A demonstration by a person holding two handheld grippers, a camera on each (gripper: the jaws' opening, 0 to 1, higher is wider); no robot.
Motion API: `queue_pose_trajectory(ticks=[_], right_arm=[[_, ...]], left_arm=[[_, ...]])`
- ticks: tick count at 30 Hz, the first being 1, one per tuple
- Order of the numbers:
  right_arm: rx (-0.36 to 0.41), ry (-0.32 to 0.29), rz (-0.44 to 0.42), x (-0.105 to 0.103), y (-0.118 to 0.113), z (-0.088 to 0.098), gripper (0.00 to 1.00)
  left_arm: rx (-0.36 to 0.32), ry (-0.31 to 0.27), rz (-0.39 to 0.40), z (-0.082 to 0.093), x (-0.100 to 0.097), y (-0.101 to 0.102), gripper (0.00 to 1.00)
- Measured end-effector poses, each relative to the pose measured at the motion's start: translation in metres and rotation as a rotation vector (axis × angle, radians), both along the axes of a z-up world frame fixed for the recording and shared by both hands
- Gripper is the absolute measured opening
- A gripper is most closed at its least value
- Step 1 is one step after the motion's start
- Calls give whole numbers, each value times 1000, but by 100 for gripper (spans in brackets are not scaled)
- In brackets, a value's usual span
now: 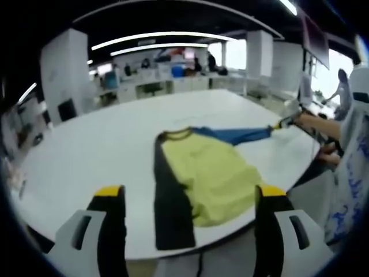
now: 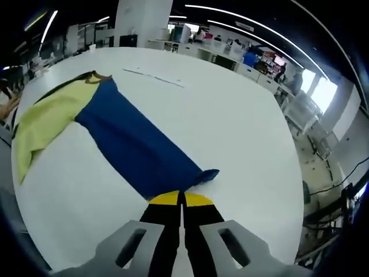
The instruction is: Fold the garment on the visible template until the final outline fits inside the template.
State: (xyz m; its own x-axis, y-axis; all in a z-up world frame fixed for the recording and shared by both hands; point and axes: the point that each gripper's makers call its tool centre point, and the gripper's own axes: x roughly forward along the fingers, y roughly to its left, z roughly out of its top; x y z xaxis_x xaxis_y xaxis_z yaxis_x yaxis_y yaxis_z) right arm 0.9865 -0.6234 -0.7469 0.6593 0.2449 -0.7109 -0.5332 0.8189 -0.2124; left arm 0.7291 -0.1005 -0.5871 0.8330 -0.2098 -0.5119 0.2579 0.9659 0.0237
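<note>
White and smooth, the big table [image 1: 86,156] stretches off toward an open office of desks and long ceiling lights, and the garment [image 1: 202,179] lies flat on it near my edge. From my left gripper view I see its whole front: a soft yellow-green body, a black sleeve running down one side, a dark collar, and the blue sleeve [image 1: 239,135] pulled out straight to the far side, where my right gripper [image 1: 283,122] pinches its end. My left gripper [image 1: 190,199] hangs over the near table edge with its yellow-tipped jaws wide apart, gripping nothing. My right gripper view gives what that one cannot: the blue sleeve close up, a long matte band widening toward the yellow body, its cuff clamped between my right gripper's closed jaws, with thin lines faintly marked on the tabletop beyond
</note>
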Motion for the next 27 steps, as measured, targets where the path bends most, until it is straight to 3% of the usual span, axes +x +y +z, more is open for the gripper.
queue_pose_trajectory(ticks=[11,18,27], right_arm=[[1,26,-49,-16,-16,-8,1],[0,60,-61,-28,-7,-22,1],[14,63,-70,-35,-5,-25,1]], left_arm=[[2,-6,-13,2,0,-1,89],[7,-7,-10,3,-1,-1,88],[8,-6,0,3,-5,3,88]])
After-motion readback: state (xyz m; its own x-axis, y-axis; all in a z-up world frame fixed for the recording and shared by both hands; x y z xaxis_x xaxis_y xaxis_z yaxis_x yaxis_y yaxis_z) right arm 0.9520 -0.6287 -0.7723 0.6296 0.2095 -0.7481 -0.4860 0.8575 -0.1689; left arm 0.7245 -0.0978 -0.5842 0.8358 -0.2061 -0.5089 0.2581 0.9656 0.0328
